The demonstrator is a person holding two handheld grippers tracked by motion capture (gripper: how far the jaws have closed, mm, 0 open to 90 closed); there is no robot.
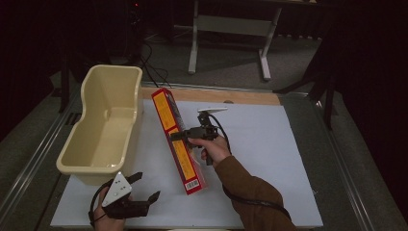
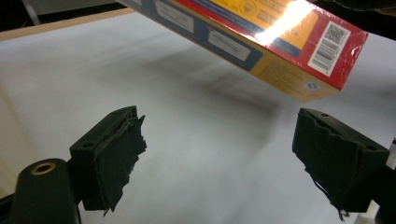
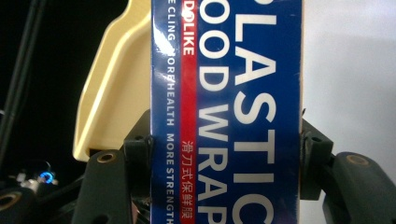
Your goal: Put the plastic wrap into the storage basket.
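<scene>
High view, box: we see a long red and yellow box (image 1: 177, 140) held off the white sheet (image 1: 269, 159) that covers the desk, just beside the cream tub (image 1: 107, 126), its barcode end toward us.
High view, right tool: we see the right tool (image 1: 182, 135) pinching the box at about mid-length, the person's right hand (image 1: 214, 147) behind it.
High view, left tool: the left tool (image 1: 143, 186) sits low near the front edge of the sheet, jaws spread, nothing between them.
Left gripper view, left tool: we look along two black jaws set wide apart over bare white sheet (image 2: 196, 140); the left tool (image 2: 219, 151) holds nothing.
Left gripper view, box: the box (image 2: 261, 42) hangs above and beyond the jaws, barcode end nearest, a glare across its face.
Right gripper view, box: the box's (image 3: 233, 112) blue side, printed "PLASTIC FOOD WRAP", stands between the jaws.
Right gripper view, right tool: the right tool (image 3: 226, 154) presses on both edges of the box.
Right gripper view, tub: the cream tub (image 3: 116, 88) shows behind the box, at its left.
</scene>
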